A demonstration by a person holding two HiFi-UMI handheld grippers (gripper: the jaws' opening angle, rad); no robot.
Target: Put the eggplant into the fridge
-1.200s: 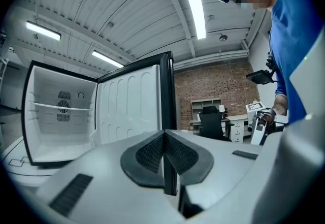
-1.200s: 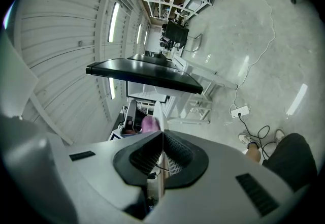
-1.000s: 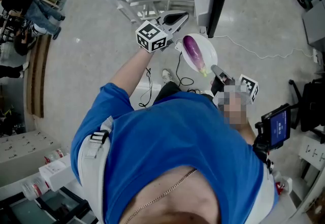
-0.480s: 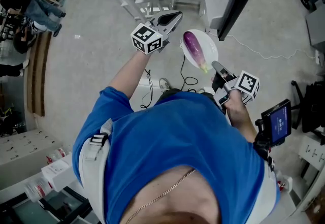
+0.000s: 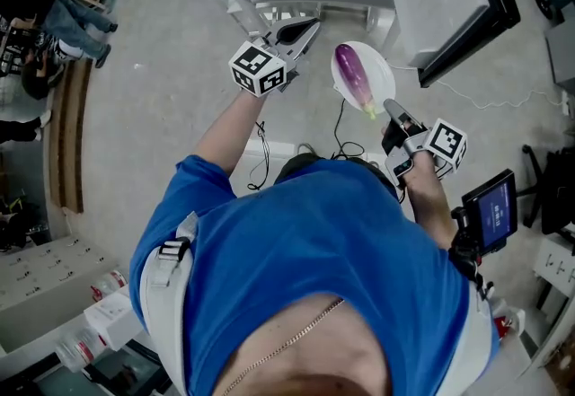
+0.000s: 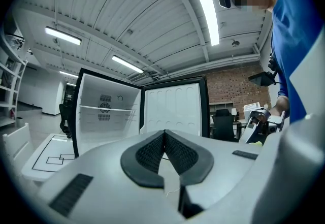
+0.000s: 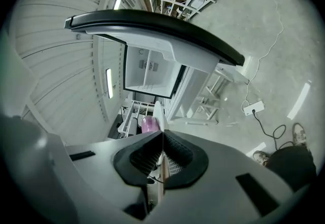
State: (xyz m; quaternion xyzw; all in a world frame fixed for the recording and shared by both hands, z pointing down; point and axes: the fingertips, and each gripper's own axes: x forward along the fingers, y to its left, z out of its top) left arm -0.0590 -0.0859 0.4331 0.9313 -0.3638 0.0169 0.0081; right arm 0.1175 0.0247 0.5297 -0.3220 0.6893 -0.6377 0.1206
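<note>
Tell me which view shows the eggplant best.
The head view: the whole eggplant lies on the white plate that the right gripper holds. The right gripper view shows only a purple bit beside the plate's edge. The left gripper view does not show it clearly.

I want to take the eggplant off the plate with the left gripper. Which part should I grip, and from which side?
Probably the thick purple middle of the eggplant, jaws across its width, coming from above. Its thin green stem end points toward the right gripper, which pinches the rim of the plate there. The left gripper is shut and must open first.
</note>
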